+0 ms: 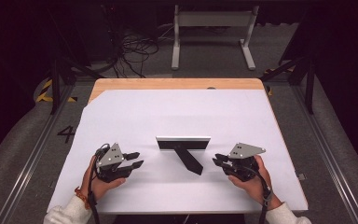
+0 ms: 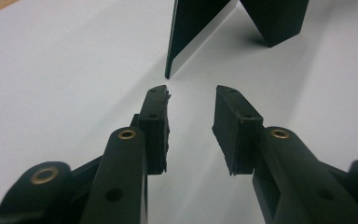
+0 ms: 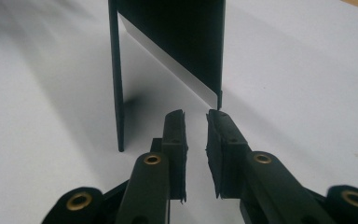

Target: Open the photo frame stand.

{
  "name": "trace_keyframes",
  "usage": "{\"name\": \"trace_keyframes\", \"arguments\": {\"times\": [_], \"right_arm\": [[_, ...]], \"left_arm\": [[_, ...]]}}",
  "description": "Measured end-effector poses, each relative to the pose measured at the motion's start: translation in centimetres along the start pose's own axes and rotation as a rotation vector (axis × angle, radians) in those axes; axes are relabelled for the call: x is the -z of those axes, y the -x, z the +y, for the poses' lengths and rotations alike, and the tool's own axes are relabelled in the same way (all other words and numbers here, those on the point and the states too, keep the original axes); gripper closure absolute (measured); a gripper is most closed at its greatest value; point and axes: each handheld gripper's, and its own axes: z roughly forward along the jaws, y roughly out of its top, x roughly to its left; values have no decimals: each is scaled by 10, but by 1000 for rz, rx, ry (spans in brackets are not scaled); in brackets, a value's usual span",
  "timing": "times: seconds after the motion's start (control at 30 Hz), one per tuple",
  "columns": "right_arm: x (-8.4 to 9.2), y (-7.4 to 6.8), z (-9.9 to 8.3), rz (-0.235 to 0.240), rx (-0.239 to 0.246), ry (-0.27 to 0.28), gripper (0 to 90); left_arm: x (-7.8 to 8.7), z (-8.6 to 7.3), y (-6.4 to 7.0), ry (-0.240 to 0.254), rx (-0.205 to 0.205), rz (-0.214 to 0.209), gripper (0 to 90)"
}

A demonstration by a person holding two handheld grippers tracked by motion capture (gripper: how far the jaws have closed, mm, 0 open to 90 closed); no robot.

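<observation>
A black photo frame [image 1: 183, 142] stands upright at the middle of the white-covered table [image 1: 135, 116], its back towards me, propped on a black leg [image 1: 189, 161]. My left gripper [image 1: 137, 159] rests low at the frame's left and points at it, open with nothing between its pads. In the left gripper view [image 2: 192, 91] the frame's edge [image 2: 186, 32] stands just ahead. My right gripper [image 1: 218, 160] sits at the frame's right, jaws a narrow gap apart and empty. In the right gripper view [image 3: 196, 114] the frame [image 3: 177, 42] rises just past the tips and the leg [image 3: 116, 79] stands to the left.
A white sheet covers the wooden table, with a bare wood strip [image 1: 177, 84] at the far edge. Beyond it lie floor cables [image 1: 135, 51] and a white stand [image 1: 212, 35]. Metal rails [image 1: 32, 154] run along both sides.
</observation>
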Motion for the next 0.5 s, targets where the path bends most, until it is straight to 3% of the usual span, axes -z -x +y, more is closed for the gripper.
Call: {"name": "trace_keyframes", "arguments": {"times": [0.5], "right_arm": [[1, 3, 3, -23, 4, 14, 762]], "left_arm": [[16, -18, 13, -11, 29, -8, 633]]}}
